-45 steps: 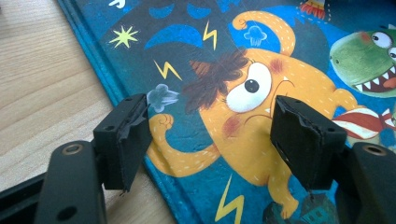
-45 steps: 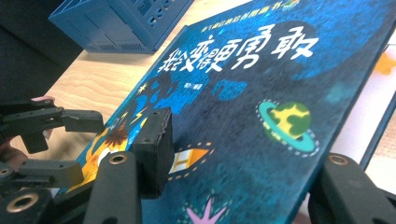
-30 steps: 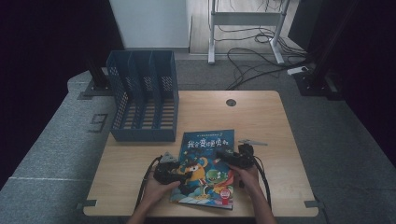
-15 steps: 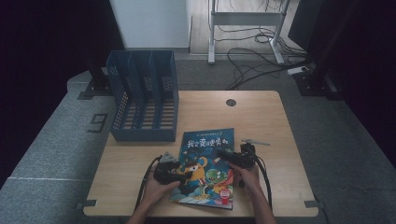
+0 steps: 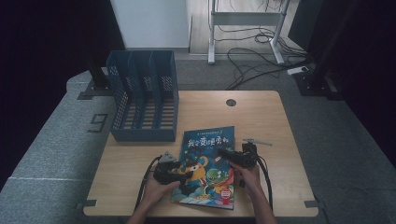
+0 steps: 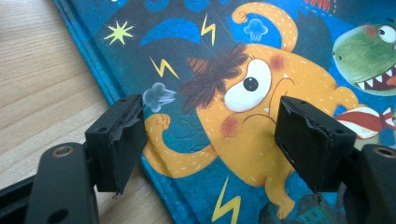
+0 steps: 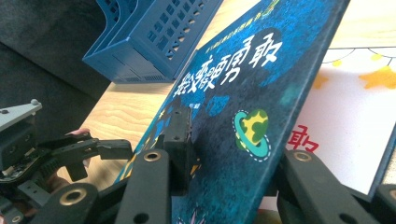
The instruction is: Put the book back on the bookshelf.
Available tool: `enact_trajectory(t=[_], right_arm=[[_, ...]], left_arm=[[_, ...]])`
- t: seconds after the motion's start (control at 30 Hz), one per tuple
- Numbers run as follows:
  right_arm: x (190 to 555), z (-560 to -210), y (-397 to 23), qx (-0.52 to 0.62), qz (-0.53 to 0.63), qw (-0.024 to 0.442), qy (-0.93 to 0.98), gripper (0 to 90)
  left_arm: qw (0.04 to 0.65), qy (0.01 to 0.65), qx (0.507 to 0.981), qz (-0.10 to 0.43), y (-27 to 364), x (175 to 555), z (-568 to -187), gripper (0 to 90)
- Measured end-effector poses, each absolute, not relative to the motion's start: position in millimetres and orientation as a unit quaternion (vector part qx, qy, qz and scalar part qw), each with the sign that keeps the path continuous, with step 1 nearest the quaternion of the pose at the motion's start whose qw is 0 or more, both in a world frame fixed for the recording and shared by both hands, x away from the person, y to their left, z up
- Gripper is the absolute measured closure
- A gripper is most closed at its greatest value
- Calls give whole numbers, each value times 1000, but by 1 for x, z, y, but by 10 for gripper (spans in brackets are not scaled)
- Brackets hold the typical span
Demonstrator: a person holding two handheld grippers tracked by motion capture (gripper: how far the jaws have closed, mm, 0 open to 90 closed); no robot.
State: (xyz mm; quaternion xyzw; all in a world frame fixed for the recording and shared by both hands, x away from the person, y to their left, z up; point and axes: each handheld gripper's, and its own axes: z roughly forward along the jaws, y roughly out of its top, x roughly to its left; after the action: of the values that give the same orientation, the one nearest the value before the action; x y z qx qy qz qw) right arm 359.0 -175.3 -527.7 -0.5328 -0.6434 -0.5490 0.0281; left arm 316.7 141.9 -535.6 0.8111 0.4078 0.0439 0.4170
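Picture book (image 5: 208,165) lay near table's (image 5: 261,116) near edge, about mid-width, blue cover with orange monster up. Right gripper (image 5: 232,157) at book's right edge, jaws just been closing, clamped on front cover, cover lifted off white inner page in right gripper view (image 7: 243,107). Left gripper (image 5: 173,173) over book's left edge, jaws spread wide, nothing between pads, one jaw above bare wood, other above the cover (image 6: 210,121). Blue file rack (image 5: 142,100) stood at far left corner, well apart from book.
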Motion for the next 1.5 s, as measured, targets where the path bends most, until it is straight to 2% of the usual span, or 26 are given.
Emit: enact_trajectory(t=[0.9, 1.17, 1.3, 1.5], right_arm=[[353, -515, -181, -516, -586, 16, -625, 690], [350, -511, -182, -511, -594, 8, -621, 701], [348, -508, -184, -505, -603, 2, -617, 719], [346, -505, -185, -497, -609, -2, -619, 719]], left_arm=[[444, 408, 797, 32, 143, 315, -530, 246], [439, 422, 792, 41, 146, 316, -529, 211], [442, 435, 784, 5, 149, 321, -535, 184], [449, 433, 782, -1, 149, 321, -535, 187]])
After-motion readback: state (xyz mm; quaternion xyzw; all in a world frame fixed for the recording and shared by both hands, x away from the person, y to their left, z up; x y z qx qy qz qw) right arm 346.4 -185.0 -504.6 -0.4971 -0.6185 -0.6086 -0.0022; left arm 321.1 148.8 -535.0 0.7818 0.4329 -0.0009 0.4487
